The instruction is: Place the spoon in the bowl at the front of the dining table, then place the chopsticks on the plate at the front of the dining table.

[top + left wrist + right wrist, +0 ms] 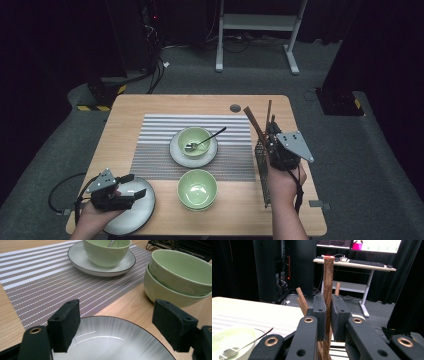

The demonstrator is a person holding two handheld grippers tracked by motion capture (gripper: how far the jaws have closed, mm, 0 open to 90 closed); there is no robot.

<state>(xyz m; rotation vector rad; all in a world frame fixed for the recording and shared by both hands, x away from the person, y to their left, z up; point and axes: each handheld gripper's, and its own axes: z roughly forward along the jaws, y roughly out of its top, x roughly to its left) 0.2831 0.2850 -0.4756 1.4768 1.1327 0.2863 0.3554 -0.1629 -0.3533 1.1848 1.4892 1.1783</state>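
Chopsticks [328, 290], perhaps four, one pinched in right hand-held gripper [328, 315]; left hand-held gripper [116, 325] spread.

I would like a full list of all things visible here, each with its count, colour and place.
table: one, light wood, centre of the high view.
placemat: one, grey and white stripes, middle of the table.
bowl with spoon: one, pale green, on a grey-white saucer on the placemat.
stacked bowls: two, pale green, near edge, in front of the placemat.
plate: one, grey-white with dark rim, near left corner.
wire rack: one, black, right side of the table.
chopsticks: several, brown wood, standing in the rack.
left gripper: black, jaws open over the plate.
right gripper: black, shut on one chopstick.
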